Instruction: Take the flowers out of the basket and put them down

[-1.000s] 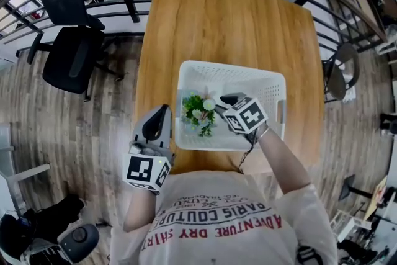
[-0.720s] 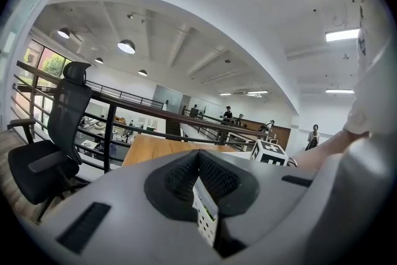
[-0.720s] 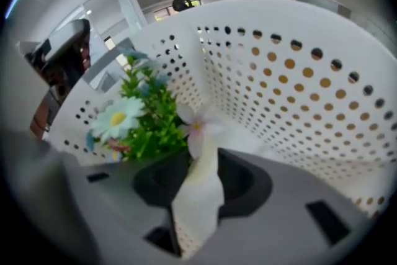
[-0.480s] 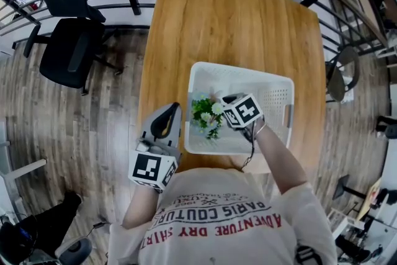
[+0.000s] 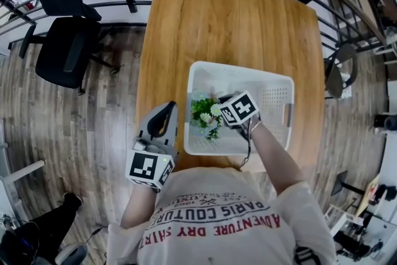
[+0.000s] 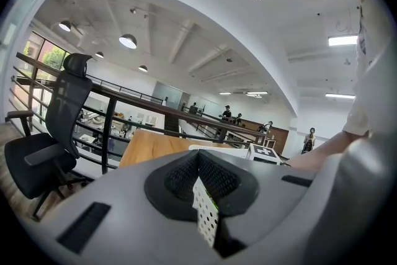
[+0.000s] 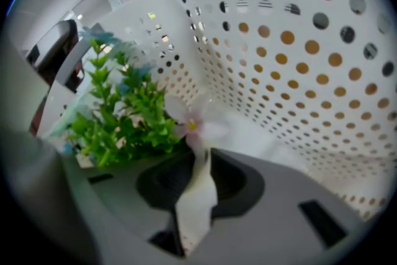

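— Where are the flowers [image 5: 206,115] just now?

— Inside the white perforated basket [image 5: 273,89], in its 9 o'clock half, close to that wall. The basket sits on the wooden worktop [image 5: 229,22], toward the near edge.

— Which gripper has them?

— The right gripper [image 5: 224,100]. It reaches into the basket pointing toward 9 o'clock, so the bunch lies straight off its fingers. In the right gripper view the fingers are pressed together with a pale pink blossom right at their tips. I judge they pinch its stem, with green sprigs fanning out toward 10 o'clock.

— How does the bunch lie?

— In the head view its long axis seems to run roughly 12 to 6 o'clock, leafy head at 12, so the fingers meet it crosswise. The bunch is small there, so that is a guess.

— And the left gripper [image 5: 162,122]?

— It is outside the basket, at its 8 o'clock, over the worktop's edge. Its fingers are closed on nothing and aim out at the room. It is the farther one.

— The coming move?

— Probably a lift past the rim, then a set-down on bare worktop. A thin hold on one stem could slip.

— Any writing?

— None on the basket. The person's T-shirt [image 5: 217,220] reads "PARIS COUTUR…" and "ADVENTURE DRY SHIRT". The gripper cubes carry only square markers.
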`<action>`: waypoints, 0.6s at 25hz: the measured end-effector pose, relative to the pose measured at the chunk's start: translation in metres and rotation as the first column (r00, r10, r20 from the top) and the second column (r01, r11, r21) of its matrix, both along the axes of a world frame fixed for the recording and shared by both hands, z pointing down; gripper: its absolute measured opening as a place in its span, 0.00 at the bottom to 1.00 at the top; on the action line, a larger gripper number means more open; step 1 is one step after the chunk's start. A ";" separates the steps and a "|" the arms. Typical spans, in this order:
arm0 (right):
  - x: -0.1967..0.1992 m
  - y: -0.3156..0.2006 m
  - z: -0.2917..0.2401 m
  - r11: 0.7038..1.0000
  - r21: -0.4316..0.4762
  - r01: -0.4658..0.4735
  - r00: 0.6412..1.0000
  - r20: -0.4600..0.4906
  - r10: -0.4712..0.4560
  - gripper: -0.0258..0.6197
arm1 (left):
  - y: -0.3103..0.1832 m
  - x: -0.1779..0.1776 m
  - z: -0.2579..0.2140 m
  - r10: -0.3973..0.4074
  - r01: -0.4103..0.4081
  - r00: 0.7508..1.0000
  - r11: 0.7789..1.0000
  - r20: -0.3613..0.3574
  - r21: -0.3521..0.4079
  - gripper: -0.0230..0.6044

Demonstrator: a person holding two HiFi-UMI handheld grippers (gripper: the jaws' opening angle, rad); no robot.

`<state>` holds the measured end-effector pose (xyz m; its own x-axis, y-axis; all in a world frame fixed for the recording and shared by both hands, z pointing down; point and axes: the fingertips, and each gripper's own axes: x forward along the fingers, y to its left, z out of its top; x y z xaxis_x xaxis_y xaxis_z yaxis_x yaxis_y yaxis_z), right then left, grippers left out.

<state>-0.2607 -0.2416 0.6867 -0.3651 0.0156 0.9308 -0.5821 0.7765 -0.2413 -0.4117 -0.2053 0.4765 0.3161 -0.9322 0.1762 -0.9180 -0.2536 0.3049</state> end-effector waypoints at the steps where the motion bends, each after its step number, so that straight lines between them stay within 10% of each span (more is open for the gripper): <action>1: -0.001 0.001 0.000 1.000 0.000 0.012 1.000 0.003 -0.012 0.19 | -0.001 0.000 0.002 0.001 -0.001 1.000 1.000 -0.001 -0.003 0.08; 15: 0.013 -0.002 -0.010 0.998 0.068 0.011 1.000 0.000 -0.011 0.14 | -0.001 0.048 -0.019 0.091 -0.093 0.994 0.995 0.060 0.038 0.08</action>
